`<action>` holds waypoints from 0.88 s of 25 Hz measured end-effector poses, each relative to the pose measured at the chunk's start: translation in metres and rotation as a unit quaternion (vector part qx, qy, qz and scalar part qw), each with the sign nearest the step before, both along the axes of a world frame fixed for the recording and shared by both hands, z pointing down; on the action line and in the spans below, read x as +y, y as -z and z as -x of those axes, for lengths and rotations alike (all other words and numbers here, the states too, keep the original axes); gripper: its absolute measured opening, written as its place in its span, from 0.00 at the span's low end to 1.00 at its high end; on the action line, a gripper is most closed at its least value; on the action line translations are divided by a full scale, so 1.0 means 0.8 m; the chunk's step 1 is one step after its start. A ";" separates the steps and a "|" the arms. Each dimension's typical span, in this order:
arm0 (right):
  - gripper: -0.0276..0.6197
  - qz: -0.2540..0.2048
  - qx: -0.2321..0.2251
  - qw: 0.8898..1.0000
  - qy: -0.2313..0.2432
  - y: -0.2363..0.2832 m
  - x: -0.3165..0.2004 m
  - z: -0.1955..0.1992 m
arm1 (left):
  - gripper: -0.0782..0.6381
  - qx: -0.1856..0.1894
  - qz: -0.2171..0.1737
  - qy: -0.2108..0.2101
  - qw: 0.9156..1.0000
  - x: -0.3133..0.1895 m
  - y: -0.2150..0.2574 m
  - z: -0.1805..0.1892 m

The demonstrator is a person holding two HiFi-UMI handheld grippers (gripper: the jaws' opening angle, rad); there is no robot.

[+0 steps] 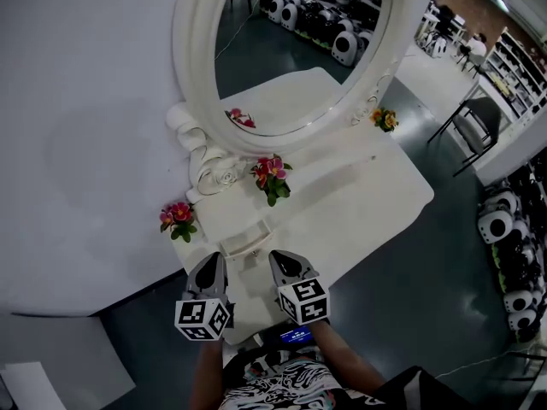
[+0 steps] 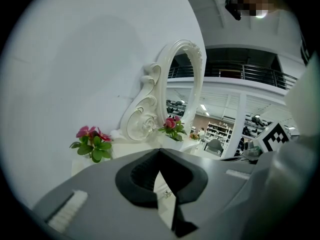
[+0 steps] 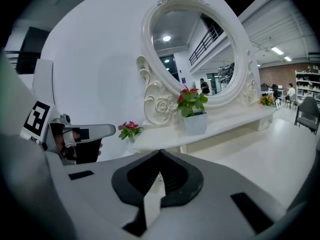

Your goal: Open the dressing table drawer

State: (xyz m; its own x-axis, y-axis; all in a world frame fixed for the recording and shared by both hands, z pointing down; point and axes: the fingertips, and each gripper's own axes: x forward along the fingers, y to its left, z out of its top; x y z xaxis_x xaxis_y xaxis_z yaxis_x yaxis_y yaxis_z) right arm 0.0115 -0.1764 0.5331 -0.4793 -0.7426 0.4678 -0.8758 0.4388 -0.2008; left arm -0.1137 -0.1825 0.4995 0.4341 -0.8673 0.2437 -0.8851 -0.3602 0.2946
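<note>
Claws closed and empty: left claw (image 1: 217, 261) beside right claw (image 1: 279, 259), angled slightly down toward dressing table (image 1: 359, 203).

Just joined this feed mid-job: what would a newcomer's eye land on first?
The oval mirror in its scrolled white frame dominates the back of the white dressing table. Pink flowers stand before it. At the table's near edge, the left gripper and right gripper hover side by side, both shut, empty.

White wall (image 1: 85, 101), dark glossy floor (image 1: 419, 314)
</note>
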 end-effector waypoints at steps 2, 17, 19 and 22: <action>0.05 -0.005 0.003 1.000 -0.004 0.003 -0.001 -0.002 | 0.11 -0.002 0.000 -0.003 1.000 -0.001 0.000 -0.001; 0.04 -0.007 0.021 1.000 -0.016 -0.001 -0.005 -0.005 | 0.11 0.001 0.009 -0.011 1.000 0.000 -0.011 0.002; 0.05 -0.007 0.022 1.000 -0.016 0.000 -0.006 -0.003 | 0.11 0.001 0.011 -0.010 1.000 0.000 -0.012 0.004; 0.04 -0.007 0.023 1.000 -0.015 -0.001 -0.008 -0.002 | 0.11 0.003 0.015 -0.009 1.000 -0.001 -0.016 0.007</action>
